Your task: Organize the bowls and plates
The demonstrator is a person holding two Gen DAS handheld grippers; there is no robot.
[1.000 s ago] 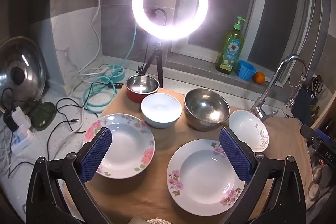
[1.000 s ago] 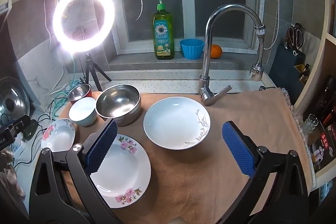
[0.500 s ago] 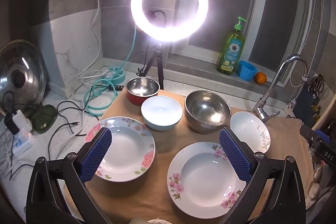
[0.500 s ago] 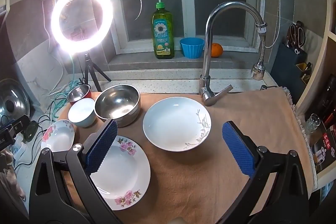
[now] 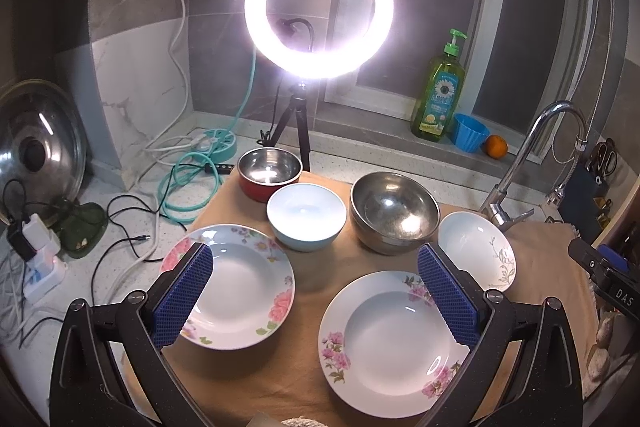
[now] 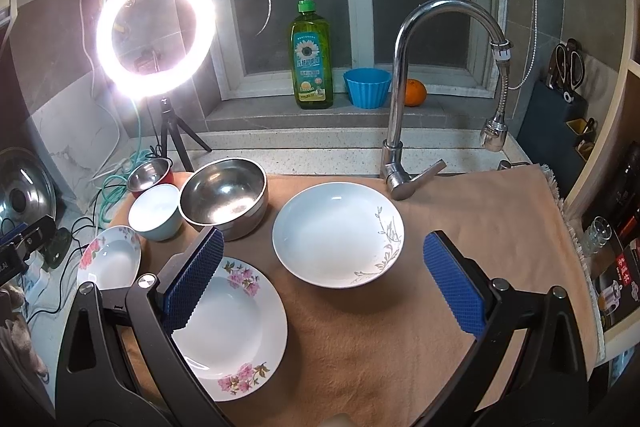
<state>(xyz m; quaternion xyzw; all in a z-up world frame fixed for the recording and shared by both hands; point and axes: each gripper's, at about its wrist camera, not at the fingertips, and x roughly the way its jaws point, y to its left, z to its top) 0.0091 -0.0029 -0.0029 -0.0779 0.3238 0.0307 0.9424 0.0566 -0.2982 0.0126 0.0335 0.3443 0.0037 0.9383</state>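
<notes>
Both tongs hang with their blue pads wide apart and nothing between them. Since a second ago the left tongs (image 5: 316,301) have drawn back and up a little: the dishes sit slightly lower in the left view and the ring light (image 5: 319,9) slightly higher, though none of the dishes has shifted on the cloth (image 5: 304,379). The right tongs (image 6: 324,279) have crept forward and leftward, so the tap (image 6: 404,87) and the sprig plate (image 6: 338,235) look a touch larger.

On the table's cloth, in the left view, the red pot (image 5: 269,173) stands at the back, the blue bowl (image 5: 306,217) just in front of it, the steel bowl (image 5: 394,213) beside that, close or touching. The pink plate (image 5: 240,287) lies front left, partly off the cloth; the rose plate (image 5: 394,343) front right; the sprig plate (image 5: 478,251) is behind it, by the tap. All are separate, none stacked
</notes>
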